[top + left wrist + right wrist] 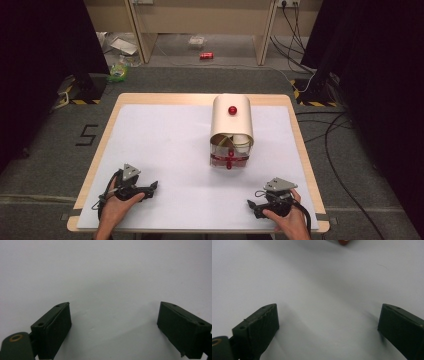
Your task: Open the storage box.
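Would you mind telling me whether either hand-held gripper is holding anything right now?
Nothing is held: the left hand-held gripper and right hand-held gripper rest open on the white mat.

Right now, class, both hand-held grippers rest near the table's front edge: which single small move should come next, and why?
Probably carry the right hand-held gripper forward toward the cream box with the red knob. Both grippers rest open and empty on the white table cover, apart from the box, and the right one lies nearer to it than the left hand-held gripper.
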Demonstrator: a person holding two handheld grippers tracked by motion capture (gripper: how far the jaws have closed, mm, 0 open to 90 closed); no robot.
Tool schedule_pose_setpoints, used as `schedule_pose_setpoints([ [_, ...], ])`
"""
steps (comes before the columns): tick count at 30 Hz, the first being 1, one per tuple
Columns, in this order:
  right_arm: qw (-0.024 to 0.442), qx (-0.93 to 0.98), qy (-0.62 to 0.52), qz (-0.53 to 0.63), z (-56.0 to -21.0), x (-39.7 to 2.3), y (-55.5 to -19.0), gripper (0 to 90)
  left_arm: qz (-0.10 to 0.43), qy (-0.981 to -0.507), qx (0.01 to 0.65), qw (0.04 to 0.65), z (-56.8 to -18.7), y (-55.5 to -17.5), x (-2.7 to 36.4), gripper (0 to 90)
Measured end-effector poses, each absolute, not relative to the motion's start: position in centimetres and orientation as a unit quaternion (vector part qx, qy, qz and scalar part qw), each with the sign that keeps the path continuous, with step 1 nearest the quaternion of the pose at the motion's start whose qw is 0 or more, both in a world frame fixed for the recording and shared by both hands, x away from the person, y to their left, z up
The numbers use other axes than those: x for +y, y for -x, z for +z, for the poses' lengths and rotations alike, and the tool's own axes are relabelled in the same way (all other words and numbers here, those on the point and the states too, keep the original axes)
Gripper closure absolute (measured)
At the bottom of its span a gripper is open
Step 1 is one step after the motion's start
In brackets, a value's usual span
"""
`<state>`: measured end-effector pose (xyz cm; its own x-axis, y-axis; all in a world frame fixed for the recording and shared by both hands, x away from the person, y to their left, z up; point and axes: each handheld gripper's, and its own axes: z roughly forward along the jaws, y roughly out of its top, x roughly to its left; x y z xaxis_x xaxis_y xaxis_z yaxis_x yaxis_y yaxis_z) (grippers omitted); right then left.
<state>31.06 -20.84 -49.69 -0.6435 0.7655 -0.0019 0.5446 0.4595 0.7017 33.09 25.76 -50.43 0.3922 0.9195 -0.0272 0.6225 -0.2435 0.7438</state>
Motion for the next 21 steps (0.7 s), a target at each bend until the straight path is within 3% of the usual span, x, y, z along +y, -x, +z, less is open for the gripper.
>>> schedule_pose_setpoints([
  [2, 0.161, 0.838, -0.391, 0.344, -49.7, -20.8, -31.1, 4.6, 0.214, -0.759, 0.508, 0.347, -50.4, -33.1, 25.8, 11.0],
  [3, 0.165, 0.836, -0.392, 0.347, -49.6, -20.8, -31.1, 11.3, 0.214, -0.759, 0.508, 0.347, -50.4, -33.1, 25.8, 11.0],
  [4, 0.165, 0.836, -0.392, 0.347, -49.6, -20.8, -31.1, 11.3, 0.214, -0.759, 0.508, 0.347, -50.4, -33.1, 25.8, 11.0],
  [6, 0.162, 0.835, -0.383, 0.360, -49.5, -20.9, -31.1, 19.7, 0.214, -0.759, 0.508, 0.347, -50.4, -33.1, 25.8, 11.0],
  [7, 0.161, 0.835, -0.380, 0.365, -49.4, -20.8, -31.0, 15.6, 0.214, -0.759, 0.508, 0.347, -50.4, -33.1, 25.8, 11.0],
  [21, 0.220, 0.833, -0.315, 0.399, -48.0, -18.7, -30.4, 18.1, 0.214, -0.759, 0.508, 0.346, -50.4, -33.1, 25.8, 11.0],
])
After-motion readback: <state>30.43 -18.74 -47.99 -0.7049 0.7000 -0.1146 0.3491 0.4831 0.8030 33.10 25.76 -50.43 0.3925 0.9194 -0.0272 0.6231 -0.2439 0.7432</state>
